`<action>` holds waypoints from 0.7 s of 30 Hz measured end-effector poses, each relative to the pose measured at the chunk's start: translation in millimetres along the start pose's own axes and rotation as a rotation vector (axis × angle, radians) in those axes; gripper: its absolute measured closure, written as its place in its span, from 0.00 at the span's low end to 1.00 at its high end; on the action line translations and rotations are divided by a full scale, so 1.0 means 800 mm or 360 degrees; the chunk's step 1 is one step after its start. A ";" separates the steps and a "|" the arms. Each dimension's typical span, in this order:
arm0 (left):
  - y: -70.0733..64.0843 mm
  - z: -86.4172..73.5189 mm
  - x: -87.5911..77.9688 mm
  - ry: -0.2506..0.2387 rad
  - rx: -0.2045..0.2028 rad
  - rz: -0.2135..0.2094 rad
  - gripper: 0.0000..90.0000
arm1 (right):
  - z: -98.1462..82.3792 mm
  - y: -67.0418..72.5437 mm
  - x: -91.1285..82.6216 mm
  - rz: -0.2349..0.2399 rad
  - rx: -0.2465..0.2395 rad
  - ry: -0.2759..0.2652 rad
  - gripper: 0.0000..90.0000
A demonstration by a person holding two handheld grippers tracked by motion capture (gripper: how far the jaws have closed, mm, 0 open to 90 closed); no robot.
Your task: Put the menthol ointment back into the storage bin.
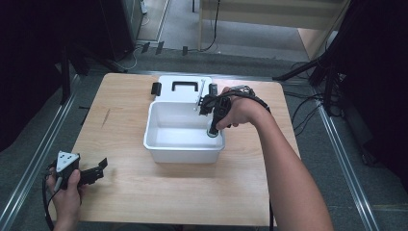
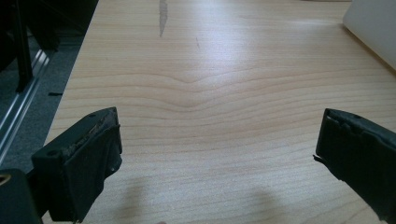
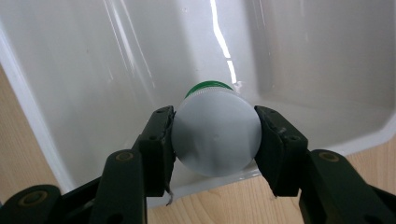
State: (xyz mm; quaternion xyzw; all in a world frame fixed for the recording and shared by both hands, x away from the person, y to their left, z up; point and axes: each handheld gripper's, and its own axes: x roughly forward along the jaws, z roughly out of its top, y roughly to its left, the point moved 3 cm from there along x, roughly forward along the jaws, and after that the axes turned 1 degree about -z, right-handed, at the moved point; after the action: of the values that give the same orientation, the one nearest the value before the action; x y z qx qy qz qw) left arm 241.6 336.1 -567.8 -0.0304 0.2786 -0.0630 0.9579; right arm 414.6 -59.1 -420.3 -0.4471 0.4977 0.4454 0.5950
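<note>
A white plastic box (image 1: 183,153) stands open at the middle of the wooden table (image 1: 125,192), its lid (image 1: 179,89) lying back behind it. My right gripper (image 1: 213,128) reaches down into the box's near right corner and is shut on a small bottle (image 1: 212,133). In the right gripper view the bottle (image 3: 215,137) shows a round white cap and a green body, clamped between both jaws of the right gripper (image 3: 215,116) over the box floor (image 3: 93,60). My left gripper (image 1: 98,169) rests open at the table's near left corner; between the left gripper (image 2: 222,119) jaws lies bare wood.
The box's wall (image 2: 373,23) shows at the top right of the left gripper view. A dark streak (image 2: 162,18) marks the wood on the table's left side. Metal rails and cables run along the floor on both sides of the table.
</note>
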 end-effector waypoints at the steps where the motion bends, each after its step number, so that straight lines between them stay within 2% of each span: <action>1: 0.000 0.000 0.000 0.0000 0.0000 0.0000 0.01 | 0.000 0.000 0.002 0.0001 -0.0003 0.0006 0.58; 5: 0.000 0.000 0.000 0.0001 -0.0001 0.0000 0.01 | 0.001 0.002 0.009 -0.0006 0.0001 0.0027 0.58; 12: 0.000 0.000 0.000 -0.0003 0.0000 0.0000 0.01 | 0.004 0.003 0.022 -0.0010 -0.0034 0.0043 0.58; 13: 0.000 0.000 0.000 -0.0003 -0.0001 0.0000 0.01 | 0.004 0.004 0.023 -0.0013 -0.0020 0.0055 0.58; 15: 0.000 0.000 0.000 -0.0003 -0.0001 0.0000 0.01 | 0.006 0.003 0.025 -0.0016 -0.0046 0.0052 0.58; 21: 0.000 0.000 0.000 -0.0001 0.0000 0.0000 0.01 | 0.012 0.007 0.031 -0.0014 -0.0034 0.0062 0.58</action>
State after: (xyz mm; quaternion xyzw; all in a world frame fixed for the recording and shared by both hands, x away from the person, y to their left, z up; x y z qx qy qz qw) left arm 241.7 335.7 -567.9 -0.0304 0.2782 -0.0632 0.9580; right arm 414.0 -46.8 -444.0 -0.4643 0.5025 0.4393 0.5822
